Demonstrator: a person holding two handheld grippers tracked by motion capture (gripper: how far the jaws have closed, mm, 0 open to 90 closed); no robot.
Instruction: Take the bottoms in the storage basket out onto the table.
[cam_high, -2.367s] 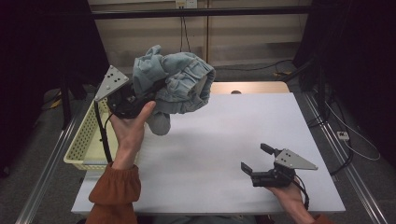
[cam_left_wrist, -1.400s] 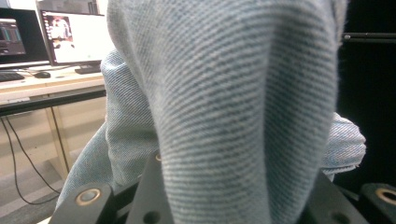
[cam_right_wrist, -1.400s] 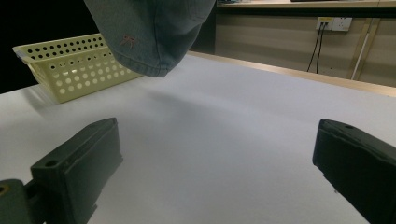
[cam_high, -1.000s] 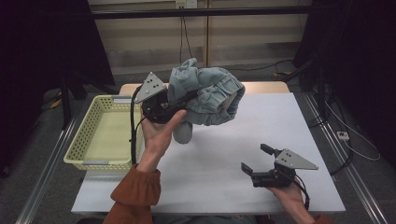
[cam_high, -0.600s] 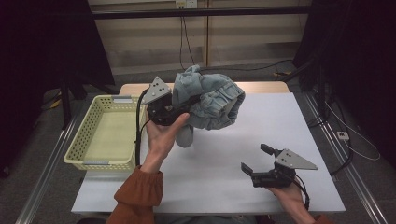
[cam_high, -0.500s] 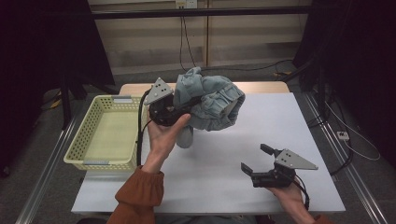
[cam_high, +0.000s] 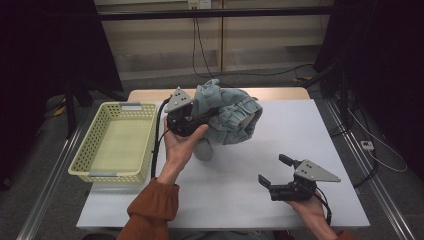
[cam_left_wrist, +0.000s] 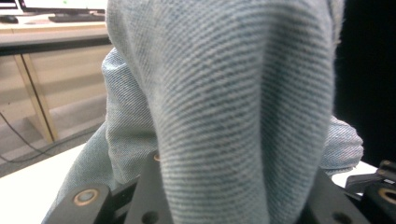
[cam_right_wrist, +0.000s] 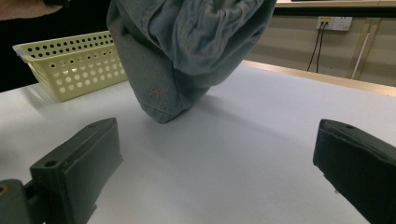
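Denim garment (cam_high: 227, 115), one, pinched by left hand-held gripper (cam_high: 192, 117), right hand-held gripper (cam_high: 276, 171) spread, one basket (cam_high: 90, 155)

The bundled garment (cam_high: 227, 116) is faded blue-grey denim with a fine diagonal twill weave, paler on its inner folds. Left of it, the basket (cam_high: 116, 142) is pale yellow, its walls dotted with round holes. The desk (cam_high: 280, 140) beneath is plain white. Both tools are black with grey plates: left tool (cam_high: 195, 119), right tool (cam_high: 278, 170). The sleeve (cam_high: 152, 210) is rust orange.
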